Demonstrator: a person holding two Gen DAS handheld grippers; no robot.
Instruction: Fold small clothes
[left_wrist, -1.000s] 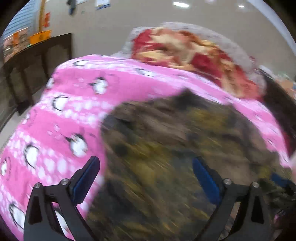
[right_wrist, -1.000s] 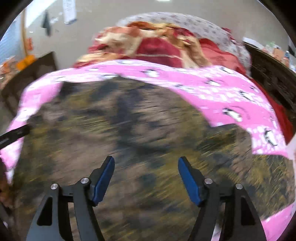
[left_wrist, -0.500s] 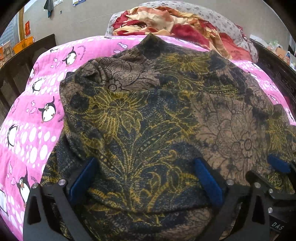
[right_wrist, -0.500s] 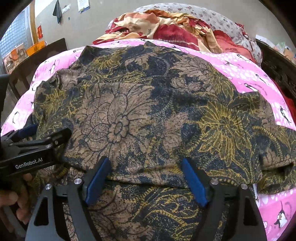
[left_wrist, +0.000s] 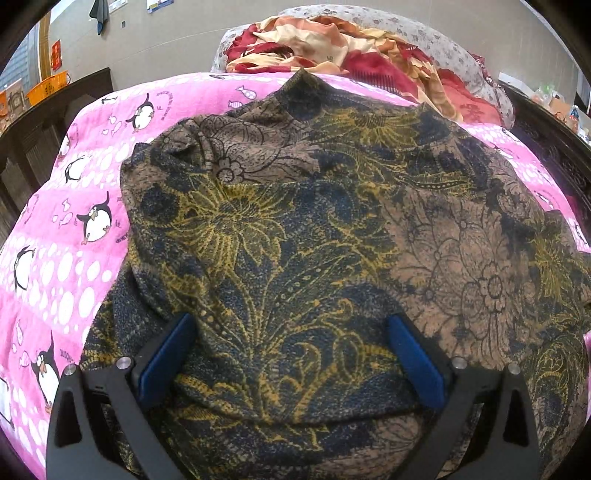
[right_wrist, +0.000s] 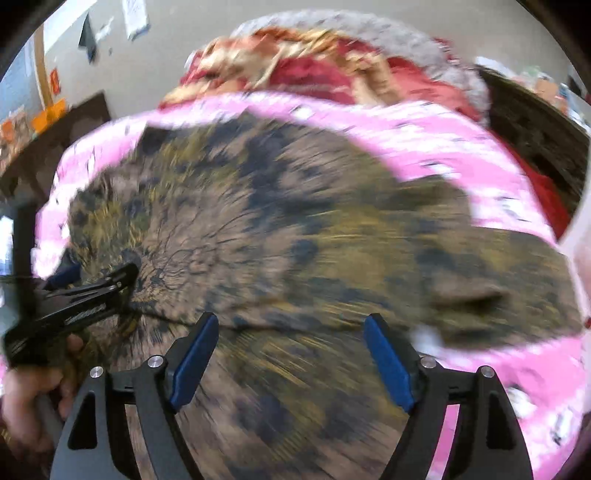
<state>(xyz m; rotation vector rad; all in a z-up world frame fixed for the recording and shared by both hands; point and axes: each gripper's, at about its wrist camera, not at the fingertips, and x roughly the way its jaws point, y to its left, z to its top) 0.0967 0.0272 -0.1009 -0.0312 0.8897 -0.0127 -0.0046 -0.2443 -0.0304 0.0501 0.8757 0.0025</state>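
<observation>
item: brown-and-gold floral garment (left_wrist: 314, 229), lay spread on pink penguin blanket (left_wrist: 70, 236) over bed; left gripper (left_wrist: 291, 354) and right gripper (right_wrist: 288, 354) both had fingers wide apart, holding nothing; advice: pinch matching near-hem corners evenly before folding away.

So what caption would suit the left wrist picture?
Open left gripper poised over a brown floral garment spread on a pink penguin blanket.
</observation>
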